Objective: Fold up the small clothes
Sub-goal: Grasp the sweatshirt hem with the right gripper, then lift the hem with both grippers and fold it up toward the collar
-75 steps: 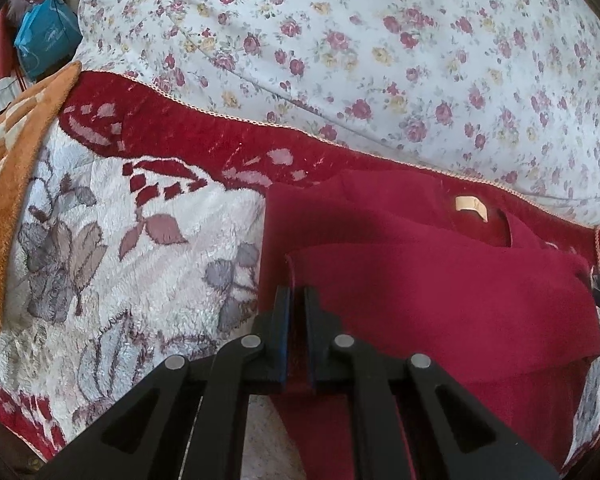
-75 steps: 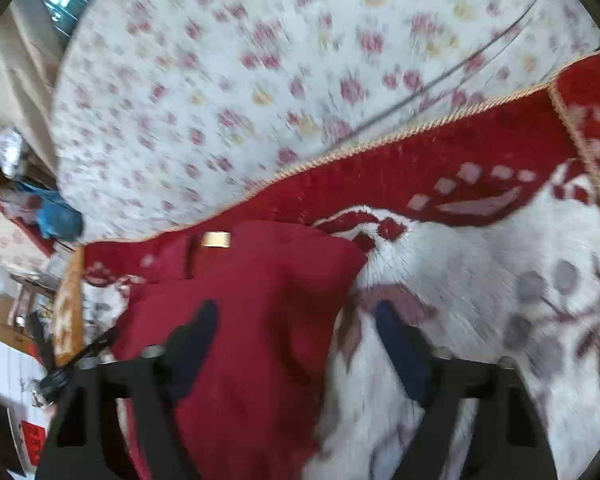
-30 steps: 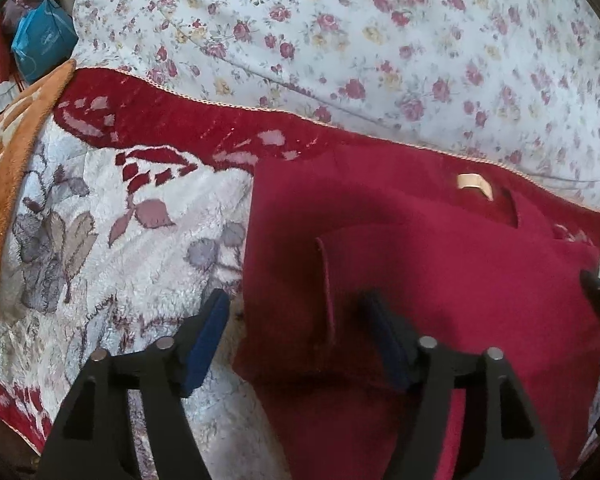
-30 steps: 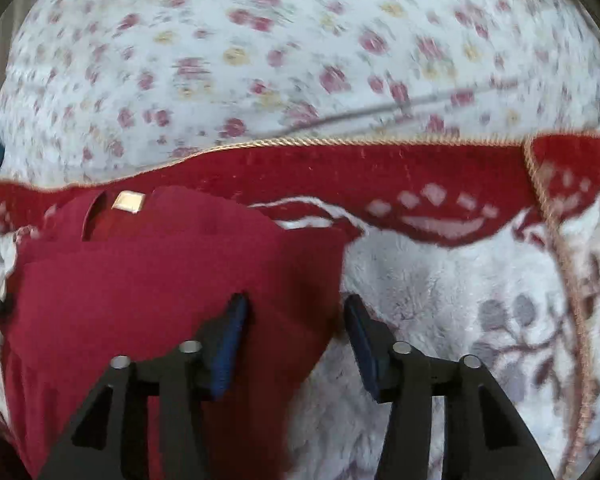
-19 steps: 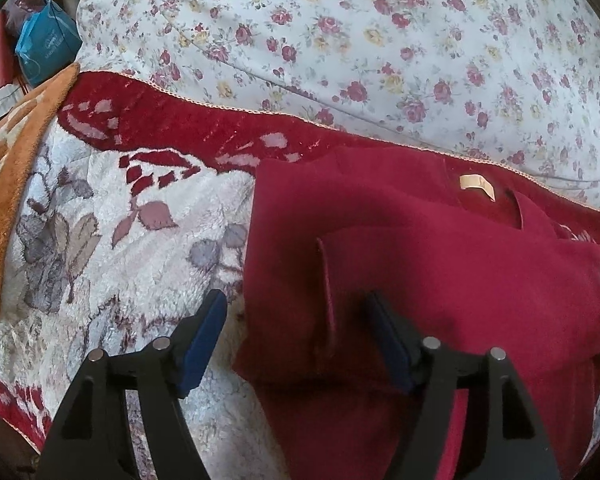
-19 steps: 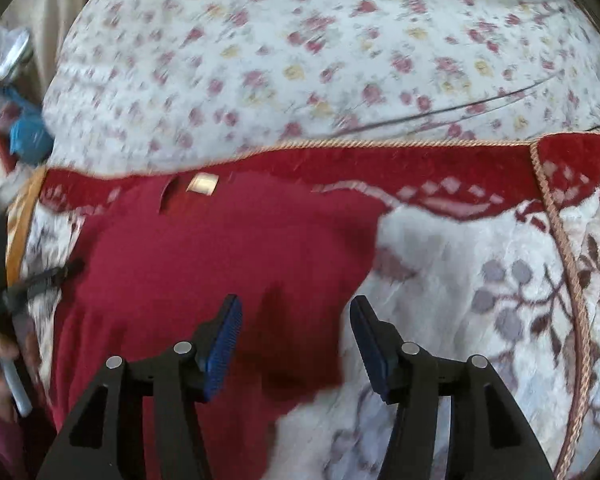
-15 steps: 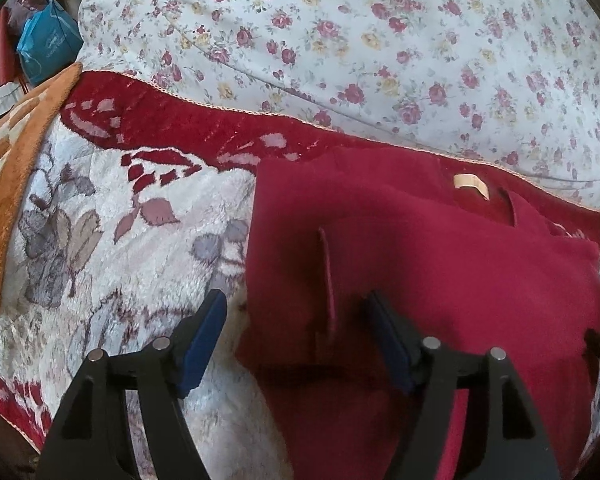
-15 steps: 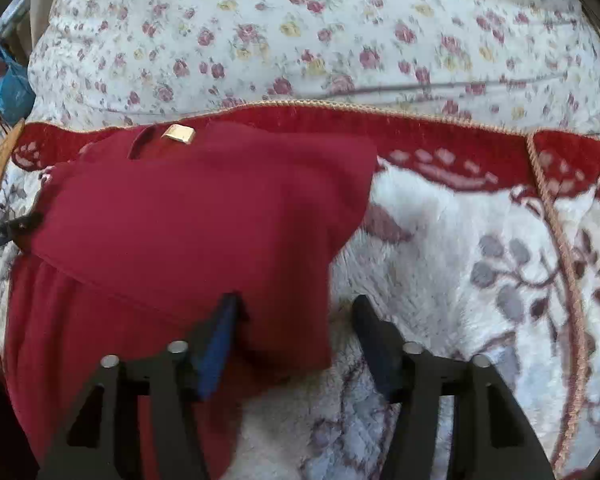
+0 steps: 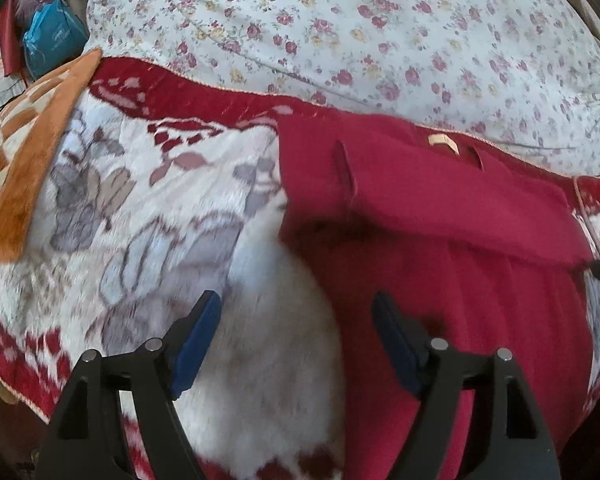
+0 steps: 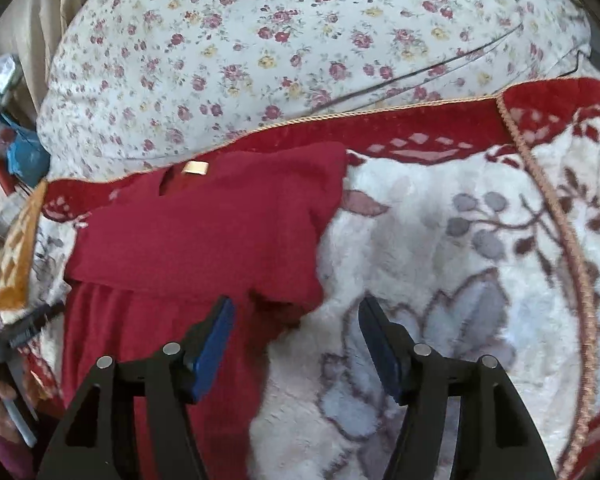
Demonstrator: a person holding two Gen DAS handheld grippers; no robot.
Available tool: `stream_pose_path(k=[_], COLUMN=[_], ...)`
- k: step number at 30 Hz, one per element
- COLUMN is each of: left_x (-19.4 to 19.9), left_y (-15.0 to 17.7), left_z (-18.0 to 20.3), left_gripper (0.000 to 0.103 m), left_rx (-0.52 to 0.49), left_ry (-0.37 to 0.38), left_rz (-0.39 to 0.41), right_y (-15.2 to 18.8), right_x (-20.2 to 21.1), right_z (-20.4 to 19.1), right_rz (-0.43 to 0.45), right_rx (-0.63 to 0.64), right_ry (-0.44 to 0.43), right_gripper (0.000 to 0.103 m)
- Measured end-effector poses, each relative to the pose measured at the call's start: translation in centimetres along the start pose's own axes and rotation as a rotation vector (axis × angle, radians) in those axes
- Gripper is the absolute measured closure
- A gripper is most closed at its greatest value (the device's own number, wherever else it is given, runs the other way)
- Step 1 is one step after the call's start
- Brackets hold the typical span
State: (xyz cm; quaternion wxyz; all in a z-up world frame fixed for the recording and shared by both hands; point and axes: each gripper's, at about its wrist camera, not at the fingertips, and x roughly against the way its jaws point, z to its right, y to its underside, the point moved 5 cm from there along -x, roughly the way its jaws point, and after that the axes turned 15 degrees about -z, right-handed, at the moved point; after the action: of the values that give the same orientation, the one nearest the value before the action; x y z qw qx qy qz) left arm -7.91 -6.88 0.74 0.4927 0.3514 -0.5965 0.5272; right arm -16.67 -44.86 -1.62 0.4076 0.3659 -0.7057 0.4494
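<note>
A dark red garment (image 9: 440, 240) with a tan neck label (image 9: 442, 142) lies flat on a patterned blanket (image 9: 160, 208), its sleeves folded in across the body. My left gripper (image 9: 296, 320) is open and empty, hovering over the garment's left edge near the lower body. In the right wrist view the garment (image 10: 204, 232) lies left of centre with its label (image 10: 195, 167) at the top. My right gripper (image 10: 296, 320) is open and empty, straddling the garment's right edge below the folded sleeve.
A floral bedsheet (image 9: 360, 28) covers the bed beyond the blanket. An orange checked blanket (image 9: 24, 136) lies at the left. A blue bag (image 9: 52, 40) sits at the far left. The blanket's braided edge (image 10: 556, 216) runs down the right.
The left gripper let go of the folded sleeve and opened. Both grippers have since drawn back toward the garment's lower body, staying open.
</note>
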Motion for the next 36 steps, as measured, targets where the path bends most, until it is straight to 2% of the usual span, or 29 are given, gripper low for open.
stream_pose_path(k=[2,3,5,7,10,15,16,17,18,19,20,23,25,26,27,29,30,31,32,33,34,36], left_x=[0.1,0.1,-0.2,-0.6,-0.9,-0.6,-0.8,-0.9,-1.1,-1.2,-1.1,-1.0,-1.1,-1.1,-0.9,-0.6,-0.4,-0.4,-0.2,0.1,0.4,1.1], left_y=[1.3,2.1,3.4,4.4,4.5,3.8,3.7,3.7,3.7,3.8,4.0,4.3,4.5,4.6,4.8,5.4,5.8,6.2,6.5,7.0,7.4,8.5], left_z=[-0.3,-0.5,-0.5,-0.2,0.4,0.7,0.7,0.7,0.6,0.5,0.4,0.1,0.1,0.1,0.1,0.1,0.1,0.1,0.2,0.3,0.4,0.8], left_gripper=[0.026,0.025,0.025,0.025,0.025,0.025,0.025,0.025,0.025,0.025,0.025,0.025,0.025,0.025,0.025,0.025,0.025,0.025,0.025,0.025,0.025,0.025], left_rx=[0.010,0.021,0.032,0.030,0.012,0.028,0.029,0.029,0.029,0.030,0.031,0.028,0.027,0.026,0.027,0.036,0.041,0.045,0.048,0.050,0.050,0.044], left_ry=[0.009,0.022,0.054,0.081,0.065,0.086,0.084,0.077,0.070,0.071,0.080,0.079,0.066,0.058,0.052,0.049,0.053,0.057,0.062,0.075,0.087,0.114], left_rz=[-0.008,-0.016,-0.036,-0.059,-0.059,-0.038,-0.041,-0.046,-0.054,-0.059,-0.064,-0.064,-0.063,-0.065,-0.064,-0.055,-0.053,-0.057,-0.062,-0.063,-0.062,-0.061], right_y=[0.1,0.6,1.6,2.6,3.7,2.7,2.4,2.3,2.2,2.2,2.3,2.4,2.3,2.3,2.6,3.1,3.6,4.1,4.8,5.6,6.6,8.6], right_x=[-1.3,-1.4,-0.2,0.7,0.8,-2.2,-2.6,-2.8,-2.7,-2.5,-2.1,-0.7,-0.7,-1.0,-1.2,-0.2,0.7,1.3,1.9,2.5,3.0,3.2], right_z=[0.4,0.6,0.4,-0.2,-1.7,-2.7,-2.7,-2.9,-2.9,-2.8,-2.5,-0.4,1.0,1.6,2.1,1.8,1.5,1.3,1.0,0.4,-0.3,-1.9], right_rz=[-0.053,-0.084,-0.069,-0.069,-0.058,-0.053,-0.037,-0.015,-0.014,-0.020,-0.033,-0.009,-0.005,-0.014,-0.042,-0.042,-0.042,-0.047,-0.054,-0.065,-0.079,-0.122], right_rx=[-0.001,-0.016,-0.027,-0.010,0.046,0.028,0.036,0.065,0.081,0.094,0.102,0.086,0.035,0.017,-0.011,-0.023,-0.013,-0.005,0.009,0.033,0.067,0.122], right_ry=[0.078,0.048,-0.065,-0.104,-0.088,-0.057,-0.027,0.062,0.100,0.097,0.067,0.119,0.173,0.173,0.103,-0.011,-0.068,-0.093,-0.110,-0.122,-0.134,-0.153], right_gripper=[0.034,0.034,0.033,0.030,0.030,0.031,0.041,0.066,0.077,0.094,0.095,0.095,0.101,0.101,0.101,0.099,0.094,0.072,0.043,0.033,0.029,0.029])
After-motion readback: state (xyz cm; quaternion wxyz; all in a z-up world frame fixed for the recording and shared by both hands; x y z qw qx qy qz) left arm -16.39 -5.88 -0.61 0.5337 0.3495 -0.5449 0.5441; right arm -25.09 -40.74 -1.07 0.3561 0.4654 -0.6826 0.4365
